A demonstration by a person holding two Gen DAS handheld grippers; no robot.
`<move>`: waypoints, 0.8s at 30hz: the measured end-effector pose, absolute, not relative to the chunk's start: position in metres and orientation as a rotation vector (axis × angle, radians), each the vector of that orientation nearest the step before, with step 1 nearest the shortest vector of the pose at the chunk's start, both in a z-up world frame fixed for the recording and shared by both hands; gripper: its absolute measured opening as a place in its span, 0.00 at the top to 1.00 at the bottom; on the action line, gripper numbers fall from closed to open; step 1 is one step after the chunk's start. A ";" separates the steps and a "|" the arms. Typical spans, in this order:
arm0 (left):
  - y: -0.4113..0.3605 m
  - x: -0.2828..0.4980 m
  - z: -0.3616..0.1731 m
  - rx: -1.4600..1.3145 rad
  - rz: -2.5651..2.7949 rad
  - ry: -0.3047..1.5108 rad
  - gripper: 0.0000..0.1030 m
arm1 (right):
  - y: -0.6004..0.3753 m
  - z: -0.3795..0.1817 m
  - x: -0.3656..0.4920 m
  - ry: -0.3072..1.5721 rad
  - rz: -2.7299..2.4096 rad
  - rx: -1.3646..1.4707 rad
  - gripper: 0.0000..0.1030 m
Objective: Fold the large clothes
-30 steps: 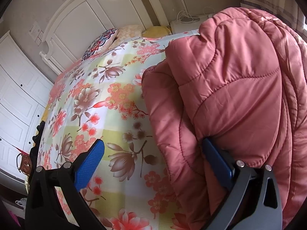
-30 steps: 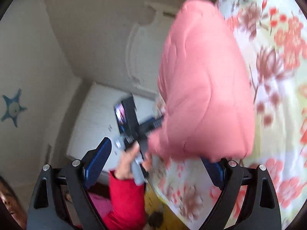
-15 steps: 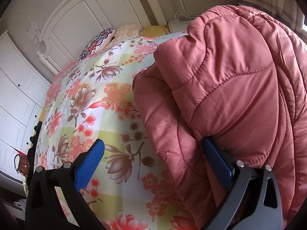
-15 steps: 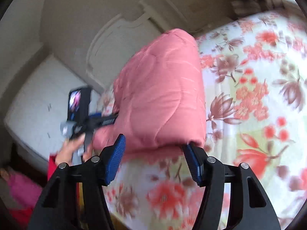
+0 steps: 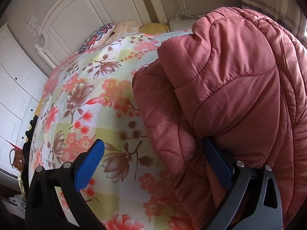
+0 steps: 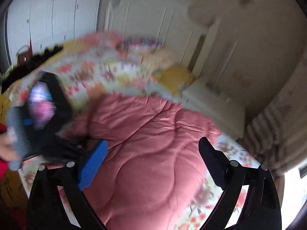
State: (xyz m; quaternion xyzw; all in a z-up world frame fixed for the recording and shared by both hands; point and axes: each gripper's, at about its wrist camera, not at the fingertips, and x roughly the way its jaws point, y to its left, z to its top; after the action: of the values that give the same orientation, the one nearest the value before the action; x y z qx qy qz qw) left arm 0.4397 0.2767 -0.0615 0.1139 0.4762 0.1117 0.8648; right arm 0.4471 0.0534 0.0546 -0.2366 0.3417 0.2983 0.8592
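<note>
A pink quilted padded jacket [image 5: 226, 95] lies bunched and folded on the floral bedspread [image 5: 92, 99], filling the right of the left wrist view. My left gripper [image 5: 153, 161] is open; its right finger [image 5: 216, 161] is tucked under a jacket fold and its left finger [image 5: 90, 163] is over bare bedspread. In the blurred right wrist view the jacket [image 6: 153, 153] lies flat below my right gripper [image 6: 151, 163], which is open and empty above it. The left gripper's body [image 6: 44, 111] shows at the left there.
A white headboard [image 5: 92, 19] and pillows [image 5: 99, 36] stand at the bed's far end. White wardrobe doors [image 5: 13, 88] line the left. A white bedside unit [image 5: 184, 21] with cables is behind the jacket. A brown bag [image 5: 17, 157] hangs at the bed's left edge.
My right gripper opened wide and let the jacket fold drop onto the bed, swinging round to look down at it. The left gripper moved slightly closer, staying open under the fold.
</note>
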 end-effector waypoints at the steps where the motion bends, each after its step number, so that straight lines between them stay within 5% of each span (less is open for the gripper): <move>1: 0.278 0.441 -0.062 0.228 0.228 0.998 0.02 | 0.063 0.041 0.460 0.761 0.661 -0.505 0.13; 5: 0.286 0.447 -0.066 0.163 0.206 1.012 0.02 | 0.071 -0.035 0.503 0.981 0.600 -0.513 0.09; 24: 0.175 0.495 -0.073 0.099 0.153 0.983 0.02 | -0.061 -0.046 0.542 1.048 0.493 -0.407 0.08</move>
State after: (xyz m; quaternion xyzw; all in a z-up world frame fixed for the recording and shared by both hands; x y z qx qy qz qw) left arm 0.4955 0.1749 -0.0733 0.0476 0.4712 0.0736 0.8777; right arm 0.5416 -0.0607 -0.0456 -0.1908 0.4919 0.2311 0.8174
